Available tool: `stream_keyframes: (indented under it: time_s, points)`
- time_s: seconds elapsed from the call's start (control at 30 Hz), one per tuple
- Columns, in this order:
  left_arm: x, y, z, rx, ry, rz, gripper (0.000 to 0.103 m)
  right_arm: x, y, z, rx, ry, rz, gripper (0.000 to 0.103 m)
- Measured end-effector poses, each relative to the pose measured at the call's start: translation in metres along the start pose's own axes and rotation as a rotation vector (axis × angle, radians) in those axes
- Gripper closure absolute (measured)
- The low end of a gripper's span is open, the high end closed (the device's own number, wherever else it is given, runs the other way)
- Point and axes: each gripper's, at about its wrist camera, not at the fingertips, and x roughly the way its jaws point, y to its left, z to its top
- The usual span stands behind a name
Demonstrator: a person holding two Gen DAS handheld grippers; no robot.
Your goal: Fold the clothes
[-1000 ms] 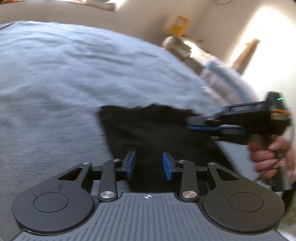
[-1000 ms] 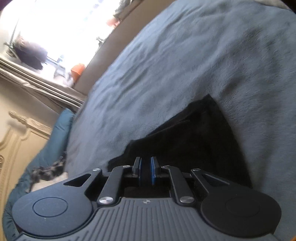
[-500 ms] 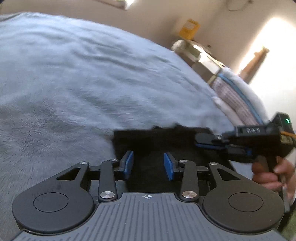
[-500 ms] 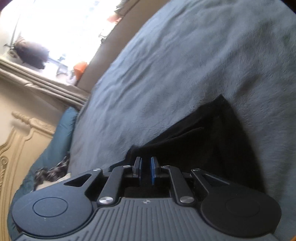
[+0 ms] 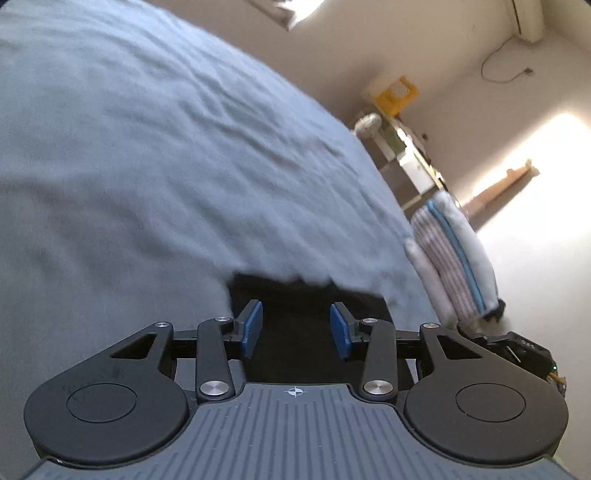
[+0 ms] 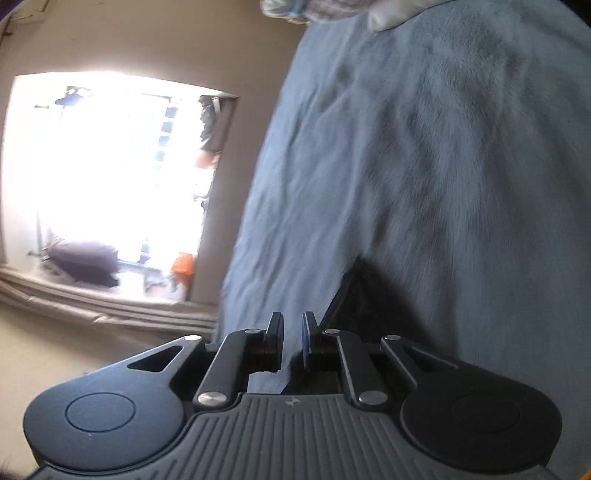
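Observation:
A black garment (image 5: 295, 295) lies on the grey-blue blanket (image 5: 147, 166) of a bed. My left gripper (image 5: 295, 328) hovers over the garment's near part, open, with only dark cloth showing between its blue pads. At the lower right edge of the left wrist view, part of my right gripper (image 5: 517, 347) shows. In the right wrist view the right gripper (image 6: 291, 334) has its jaws nearly together. A raised edge of the black garment (image 6: 362, 295) runs down into the narrow gap between them. The blanket (image 6: 443, 166) fills the right side.
A stack of folded striped and white linens (image 5: 454, 258) sits at the bed's right edge. Behind it is a shelf with a yellow box (image 5: 395, 96). A bright window (image 6: 110, 184) and a bare wall fill the left of the right wrist view. Pale folded cloth (image 6: 388, 14) lies at the top.
The left view has tilted up, so the garment sits lower in it. The right gripper dropped toward the lower right corner. The right view swung left toward the window, the garment edge still at its jaws.

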Motion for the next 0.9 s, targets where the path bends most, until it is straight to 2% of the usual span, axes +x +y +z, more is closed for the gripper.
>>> stream_keyframes:
  time_s: [0.07, 0.17, 0.27, 0.37, 0.5, 0.6, 0.73, 0.83, 0.9]
  points:
    - [-0.006, -0.009, -0.017, 0.016, 0.054, -0.011, 0.063, -0.005, -0.002, -0.016, 0.013, 0.048, -0.009, 0.092]
    - [-0.015, -0.024, -0.048, 0.068, 0.124, -0.018, 0.063, -0.001, -0.007, -0.036, -0.014, 0.126, -0.101, 0.092]
    - [-0.024, -0.037, -0.084, 0.142, 0.171, -0.023, 0.063, 0.004, -0.011, -0.035, -0.092, 0.156, -0.199, 0.092]
    - [-0.032, -0.042, -0.112, 0.175, 0.175, -0.015, 0.063, -0.014, -0.02, -0.025, -0.123, 0.132, -0.306, 0.093]
    - [-0.042, -0.042, -0.135, 0.187, 0.163, 0.012, 0.063, -0.069, -0.028, -0.023, -0.055, -0.003, -0.375, 0.092]
    - [-0.044, -0.048, -0.143, 0.26, 0.168, 0.049, 0.063, -0.1, -0.023, -0.033, -0.066, -0.016, -0.331, 0.092]
    - [-0.041, -0.057, -0.152, 0.323, 0.181, 0.084, 0.063, -0.097, -0.012, -0.054, -0.115, 0.127, -0.298, 0.091]
    - [-0.037, -0.063, -0.159, 0.364, 0.191, 0.108, 0.063, -0.09, -0.016, -0.063, -0.118, 0.21, -0.304, 0.091]
    - [-0.035, -0.062, -0.162, 0.366, 0.197, 0.127, 0.063, -0.083, -0.021, -0.067, -0.086, 0.243, -0.349, 0.091]
